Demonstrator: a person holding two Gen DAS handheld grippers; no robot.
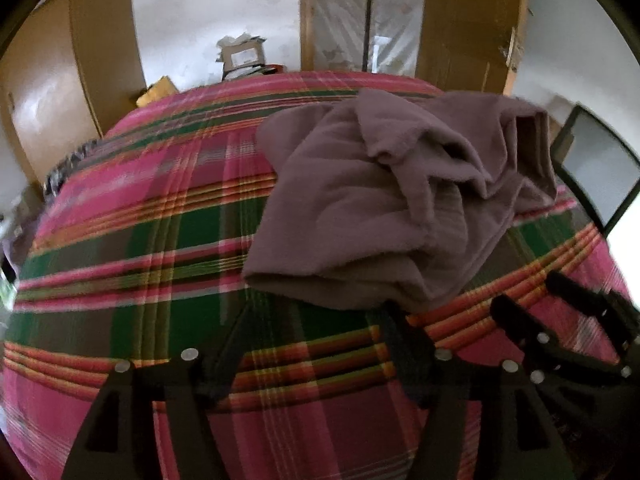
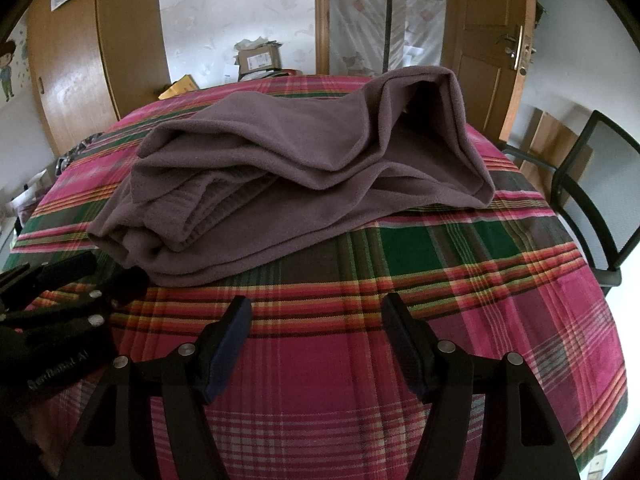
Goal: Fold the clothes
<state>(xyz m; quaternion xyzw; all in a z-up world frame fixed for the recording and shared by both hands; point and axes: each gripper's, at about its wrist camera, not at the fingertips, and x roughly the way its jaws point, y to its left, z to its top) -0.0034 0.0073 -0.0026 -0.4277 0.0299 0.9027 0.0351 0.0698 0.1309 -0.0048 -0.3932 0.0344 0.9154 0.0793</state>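
Both grippers, right gripper (image 2: 316, 344) and left gripper (image 1: 316, 344), hover wide open and empty over the plaid cloth (image 2: 360, 360). Mauve fleece garment (image 2: 280, 176) sits bunched mid-table, roughly doubled, maybe half-folded (left view's blurry). Any next grab needs a clean edge.

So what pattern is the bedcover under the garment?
Pink, green and orange plaid bedcover; clearest in the right wrist view.

This was a home bedroom: a bed under a plaid cover (image 2: 360, 360), wooden wardrobes (image 2: 80, 80) and a door (image 2: 488, 60) behind it, a chair (image 2: 592, 200) beside it.
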